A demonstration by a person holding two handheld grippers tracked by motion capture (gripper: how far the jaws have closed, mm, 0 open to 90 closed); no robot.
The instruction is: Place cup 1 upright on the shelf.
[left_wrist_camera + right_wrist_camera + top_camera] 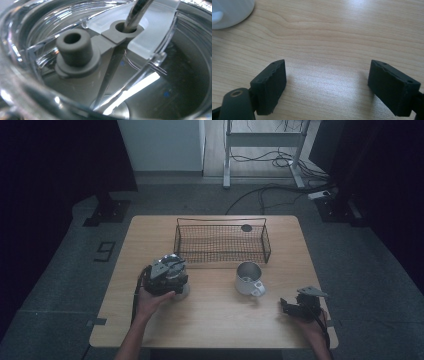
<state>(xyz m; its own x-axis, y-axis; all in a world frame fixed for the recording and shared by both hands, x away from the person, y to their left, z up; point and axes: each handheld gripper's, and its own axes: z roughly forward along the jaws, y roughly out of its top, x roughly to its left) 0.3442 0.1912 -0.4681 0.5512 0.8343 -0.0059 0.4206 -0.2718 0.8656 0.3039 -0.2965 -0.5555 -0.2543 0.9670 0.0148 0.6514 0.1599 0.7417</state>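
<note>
Two tools at work over the bench [215, 320]. Left tool [171, 271] hung directly above a lidded cup [182, 291] at left of centre in the high view, pressed so close that its jaws stayed hidden; could not tell whether open or clamped. Saw, close up in the left gripper view, a clear lid [152, 32] with a grey stopper [73, 50] standing left of centre and a metal rod [136, 12] passing through a grey eyelet at the upper middle. Judged the lid hard, smooth and likely slippery, rather brittle at its thin edges, and light; judged the cup beneath stiff and heavier, metal by the look of it. Best taken, probably, across the lid's rim or by the raised stopper, squarely and without much squeeze. Right tool [327, 85] rested low at the lower right of the high view, jaws spread wide over bare wood with nothing between them. Noted also a pale mug [248, 277] right of centre, just in front of a wire basket [222, 242]. Found no brand, label or legible writing anywhere on the cup or lid.
</note>
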